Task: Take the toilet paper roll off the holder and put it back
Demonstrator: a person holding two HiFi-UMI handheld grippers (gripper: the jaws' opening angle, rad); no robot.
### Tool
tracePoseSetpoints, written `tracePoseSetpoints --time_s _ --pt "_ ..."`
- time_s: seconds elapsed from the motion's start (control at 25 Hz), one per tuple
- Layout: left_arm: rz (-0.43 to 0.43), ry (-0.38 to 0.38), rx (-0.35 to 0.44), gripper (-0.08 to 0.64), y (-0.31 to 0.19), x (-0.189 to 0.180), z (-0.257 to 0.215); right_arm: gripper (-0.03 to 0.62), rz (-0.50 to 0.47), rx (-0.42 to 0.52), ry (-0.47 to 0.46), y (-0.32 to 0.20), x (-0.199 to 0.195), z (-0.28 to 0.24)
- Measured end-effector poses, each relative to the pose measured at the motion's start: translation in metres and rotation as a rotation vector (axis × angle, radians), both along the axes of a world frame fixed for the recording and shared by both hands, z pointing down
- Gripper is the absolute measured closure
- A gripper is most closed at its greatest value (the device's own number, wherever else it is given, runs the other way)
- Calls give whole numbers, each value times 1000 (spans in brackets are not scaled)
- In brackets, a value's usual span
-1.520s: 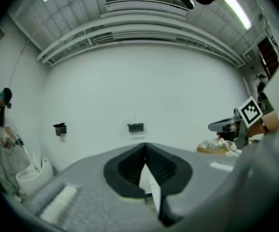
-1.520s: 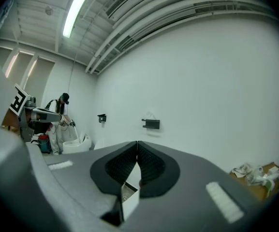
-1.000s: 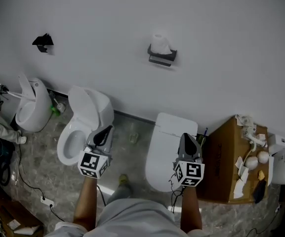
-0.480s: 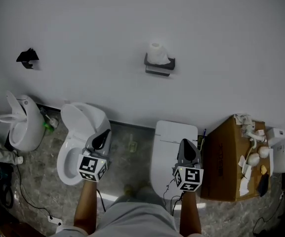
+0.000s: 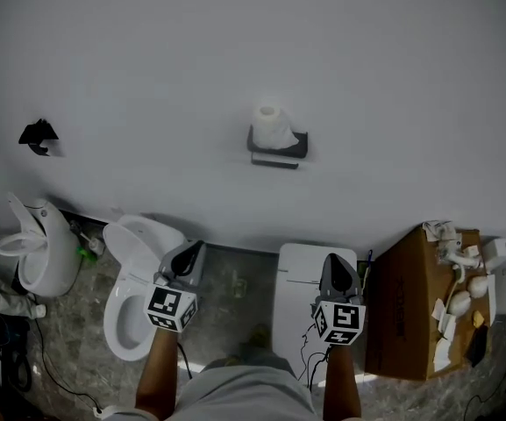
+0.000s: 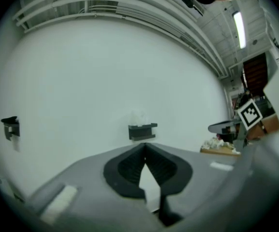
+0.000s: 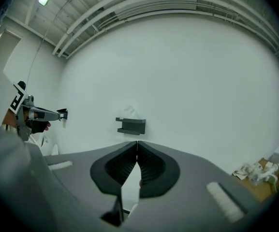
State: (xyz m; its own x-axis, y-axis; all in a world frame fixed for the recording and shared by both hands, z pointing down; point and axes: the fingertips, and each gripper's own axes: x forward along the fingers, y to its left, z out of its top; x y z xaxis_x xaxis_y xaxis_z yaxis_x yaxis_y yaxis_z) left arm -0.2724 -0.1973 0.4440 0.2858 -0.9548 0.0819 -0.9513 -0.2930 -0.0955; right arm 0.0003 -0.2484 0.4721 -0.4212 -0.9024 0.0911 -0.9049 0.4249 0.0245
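A white toilet paper roll (image 5: 273,126) stands on a dark wall holder (image 5: 277,147) in the middle of the white wall. The same holder (image 6: 142,131) shows far ahead in the left gripper view, and the holder (image 7: 130,125) likewise in the right gripper view, with the pale roll (image 7: 128,113) faint on top. My left gripper (image 5: 191,254) is held low at the left, well below the holder, jaws shut and empty. My right gripper (image 5: 336,268) is held low at the right, jaws shut with nothing between them.
An open toilet (image 5: 134,288) stands under the left gripper and a closed toilet (image 5: 307,296) under the right. A urinal-like bowl (image 5: 32,251) is at the far left, a black wall fitting (image 5: 39,135) above it. A brown box (image 5: 419,303) with clutter is at the right.
The view has tilted up: the holder and roll sit lower and larger in the head view. Both grippers stay low and shut, shifted slightly down in the picture.
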Motion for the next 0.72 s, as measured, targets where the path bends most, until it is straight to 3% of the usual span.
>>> tracePoseSetpoints --time_s 0.28,0.6,0.72 --pt "8 -17 6 560 -82 3 -6 591 -25 2 -54 -84 -9 -3" --pt "28 -19 42 558 -145 9 -26 591 -50 -4 -43 -130 -12 -2" --pt "49 -18 64 523 -168 13 -40 591 -39 0 -42 -141 -9 -6"
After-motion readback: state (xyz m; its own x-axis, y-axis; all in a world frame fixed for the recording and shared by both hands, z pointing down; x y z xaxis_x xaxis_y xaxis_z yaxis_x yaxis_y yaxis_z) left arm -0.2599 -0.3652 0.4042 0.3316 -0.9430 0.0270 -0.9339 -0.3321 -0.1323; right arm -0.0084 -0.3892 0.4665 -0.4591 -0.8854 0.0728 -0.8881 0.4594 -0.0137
